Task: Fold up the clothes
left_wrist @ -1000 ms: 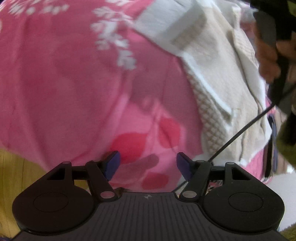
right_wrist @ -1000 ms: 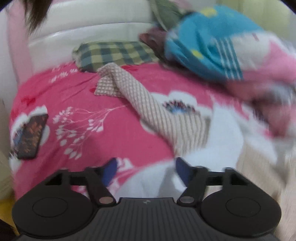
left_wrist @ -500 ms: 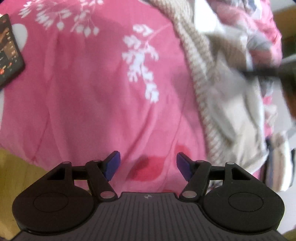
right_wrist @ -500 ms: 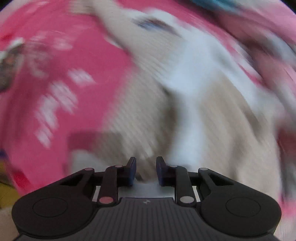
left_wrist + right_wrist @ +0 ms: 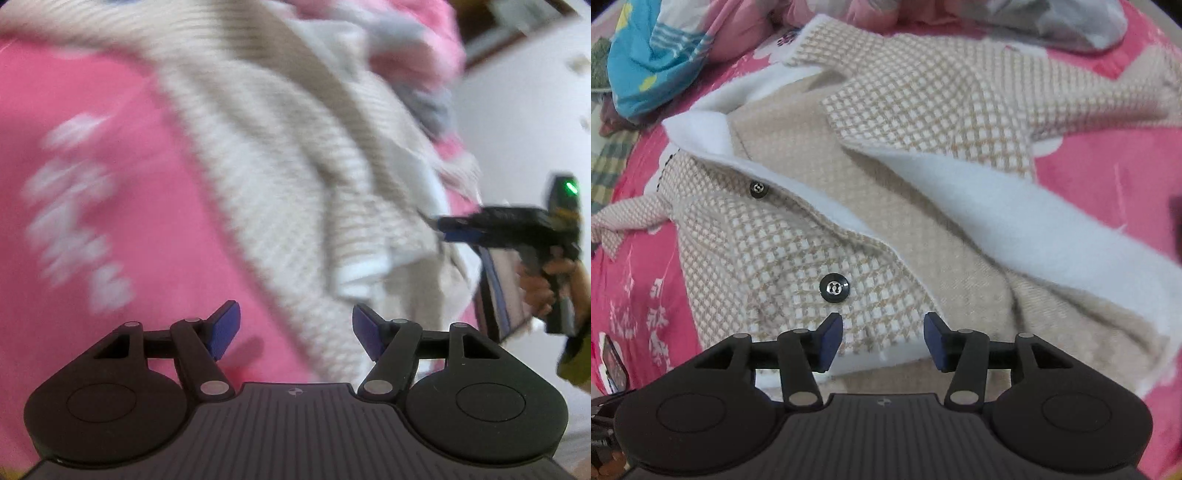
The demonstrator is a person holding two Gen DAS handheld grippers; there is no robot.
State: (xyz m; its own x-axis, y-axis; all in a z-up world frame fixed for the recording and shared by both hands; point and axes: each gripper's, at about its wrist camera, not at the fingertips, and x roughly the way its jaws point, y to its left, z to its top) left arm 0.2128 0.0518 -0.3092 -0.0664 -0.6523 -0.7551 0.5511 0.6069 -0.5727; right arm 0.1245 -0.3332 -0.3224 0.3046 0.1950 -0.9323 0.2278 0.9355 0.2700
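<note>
A beige checked jacket (image 5: 905, 147) with white lining and dark buttons (image 5: 834, 288) lies open on a pink flowered bedspread (image 5: 1108, 166). My right gripper (image 5: 882, 325) hovers over the jacket's lower front panel. Its jaws are opening, the hem lies below them, and the pads press on nothing. In the blurred left wrist view the jacket (image 5: 277, 166) runs diagonally across the bedspread (image 5: 110, 221). My left gripper (image 5: 295, 317) is open above the jacket's near edge, holding nothing. The right gripper (image 5: 454, 225), held in a hand, shows at the jacket's right side.
A heap of clothes, blue and pink (image 5: 653, 48), sits at the back left, with a grey garment (image 5: 1071, 26) at the back right. A green checked cloth (image 5: 609, 166) lies at the left edge. A phone (image 5: 613, 363) rests on the bedspread near left.
The left view swung from bare pink bedspread onto the jacket. My right gripper swept and rolled over the jacket, narrowed its jaws, then widened them again.
</note>
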